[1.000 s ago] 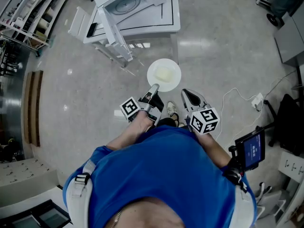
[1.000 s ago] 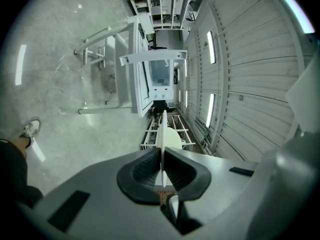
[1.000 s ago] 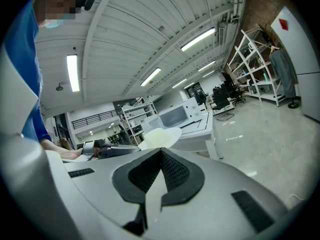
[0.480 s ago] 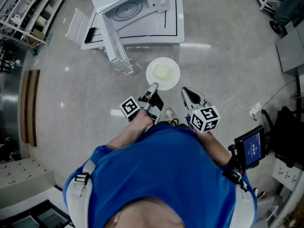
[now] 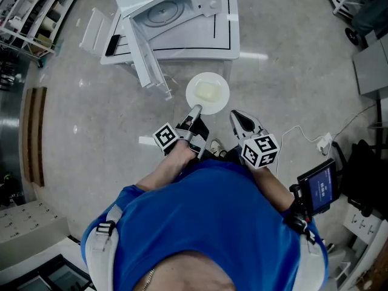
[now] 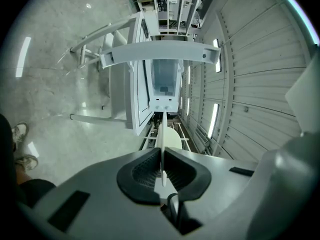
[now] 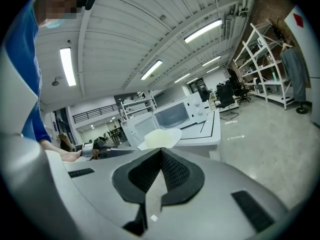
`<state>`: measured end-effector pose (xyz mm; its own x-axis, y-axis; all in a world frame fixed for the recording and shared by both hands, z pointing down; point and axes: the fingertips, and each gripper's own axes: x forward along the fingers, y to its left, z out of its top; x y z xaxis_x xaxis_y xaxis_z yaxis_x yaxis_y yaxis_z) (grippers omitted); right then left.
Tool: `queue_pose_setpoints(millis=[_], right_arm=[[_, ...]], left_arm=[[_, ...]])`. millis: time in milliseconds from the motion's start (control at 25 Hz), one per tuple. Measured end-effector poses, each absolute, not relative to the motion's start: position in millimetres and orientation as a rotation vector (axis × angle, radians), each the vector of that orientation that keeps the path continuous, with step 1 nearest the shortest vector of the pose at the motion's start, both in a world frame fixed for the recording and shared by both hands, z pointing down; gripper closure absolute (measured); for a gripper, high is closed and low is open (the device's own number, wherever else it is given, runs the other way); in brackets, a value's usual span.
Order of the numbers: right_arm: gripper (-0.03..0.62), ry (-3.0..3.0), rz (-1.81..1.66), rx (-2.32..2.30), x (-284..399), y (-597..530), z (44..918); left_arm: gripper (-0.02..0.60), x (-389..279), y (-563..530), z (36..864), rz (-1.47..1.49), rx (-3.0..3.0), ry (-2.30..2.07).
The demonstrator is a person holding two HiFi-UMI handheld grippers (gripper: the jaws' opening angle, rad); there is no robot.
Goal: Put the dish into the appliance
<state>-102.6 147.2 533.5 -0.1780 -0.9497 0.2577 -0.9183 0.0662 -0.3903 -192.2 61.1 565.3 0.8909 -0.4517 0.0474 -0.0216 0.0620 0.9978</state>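
Note:
A white round dish (image 5: 208,92) hangs level over the floor, and my left gripper (image 5: 196,110) is shut on its near rim. In the left gripper view the dish (image 6: 163,139) shows edge-on between the pads. Ahead, a white microwave (image 5: 176,5) stands on a white table (image 5: 227,38) with its door (image 5: 142,56) swung open; its cavity (image 6: 165,79) faces the left gripper. My right gripper (image 5: 235,116) floats just right of the dish, apart from it, shut with nothing in it (image 7: 161,152). From that gripper's view the dish (image 7: 159,137) and the microwave (image 7: 172,115) are ahead to the left.
A dark phone-like object (image 5: 111,43) lies on the table's left part. Shelving (image 5: 33,11) stands at the far left. A cable and a plug strip (image 5: 327,139) lie on the floor at the right, near a small screen (image 5: 317,191). The person's shoes (image 5: 216,145) show below the grippers.
The microwave and its table have come nearer to the dish and both grippers. The left gripper still holds the dish; the right stays shut beside it.

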Motion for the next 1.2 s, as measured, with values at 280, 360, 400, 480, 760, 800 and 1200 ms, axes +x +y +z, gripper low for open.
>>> queue_pose_setpoints(millis=[280, 360, 400, 480, 760, 800, 1200], right_arm=[[0.594, 2.306, -0.737, -1.921, -99, 124, 535], [0.594, 2.332, -0.733, -1.898, -96, 112, 536], [0.594, 2.346, -0.730, -1.885, -94, 106, 536], [0.594, 2.377, -0.723, -1.854, -89, 93, 535], [0.594, 2.491, -0.699, -1.742, -61, 50, 525], [0.594, 2.509, -0.696, -1.724, -56, 44, 523], [0.594, 2.645, -0.685, -1.549, -6, -11, 512]], left_arm=[[0.565, -195, 48, 569, -0.381, 1.475, -0.435], [0.565, -194, 39, 571, -0.399, 1.473, -0.452], [0.565, -193, 35, 571, -0.408, 1.471, -0.461], [0.564, -190, 26, 572, -0.428, 1.468, -0.484], [0.563, -168, -3, 566, -0.507, 1.464, -0.560], [0.565, -165, -7, 565, -0.519, 1.462, -0.572], [0.565, -127, -44, 562, -0.609, 1.433, -0.706]])
